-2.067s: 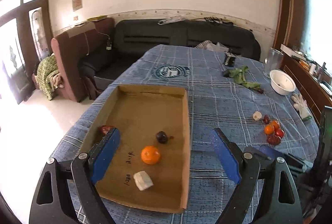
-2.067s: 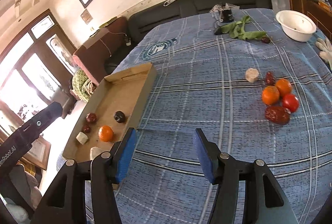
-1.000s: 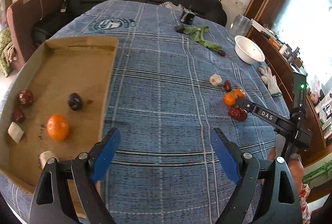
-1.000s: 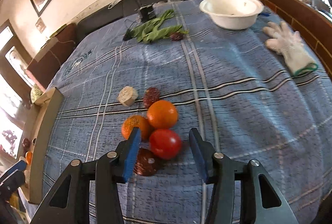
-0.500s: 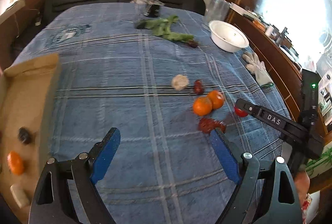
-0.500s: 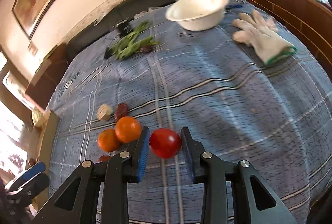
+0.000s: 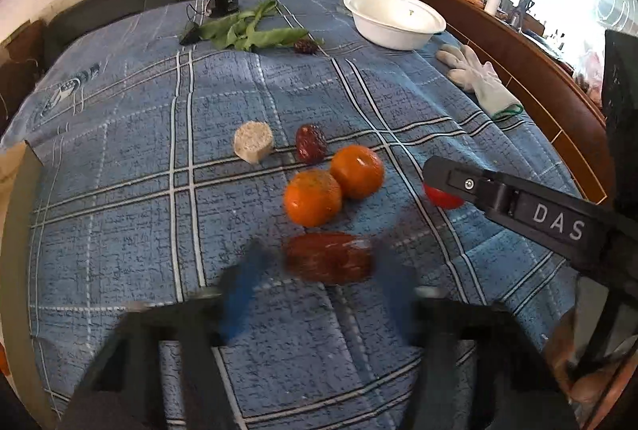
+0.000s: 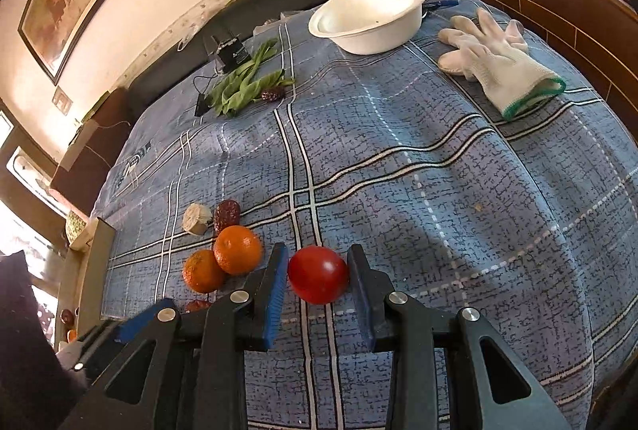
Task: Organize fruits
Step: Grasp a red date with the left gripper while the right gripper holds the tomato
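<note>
Gripping tomato (image 8: pixel 318 274), right gripper (image 8: pixel 318 280) pads press both its sides, oranges (image 8: pixel 238 249) at 9 o'clock. Left gripper (image 7: pixel 319 282), blurred, jaws just closing around dark date (image 7: pixel 329 256); contact unclear.

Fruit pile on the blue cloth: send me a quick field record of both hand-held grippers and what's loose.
right hand-held gripper: shut on the red tomato
left hand-held gripper: blurred, jaws have just been closing around the dark red fruit; contact unclear
loose fruit: two oranges, touching
also loose: small dark date, pale chunk
far side: white bowl, glove
</note>
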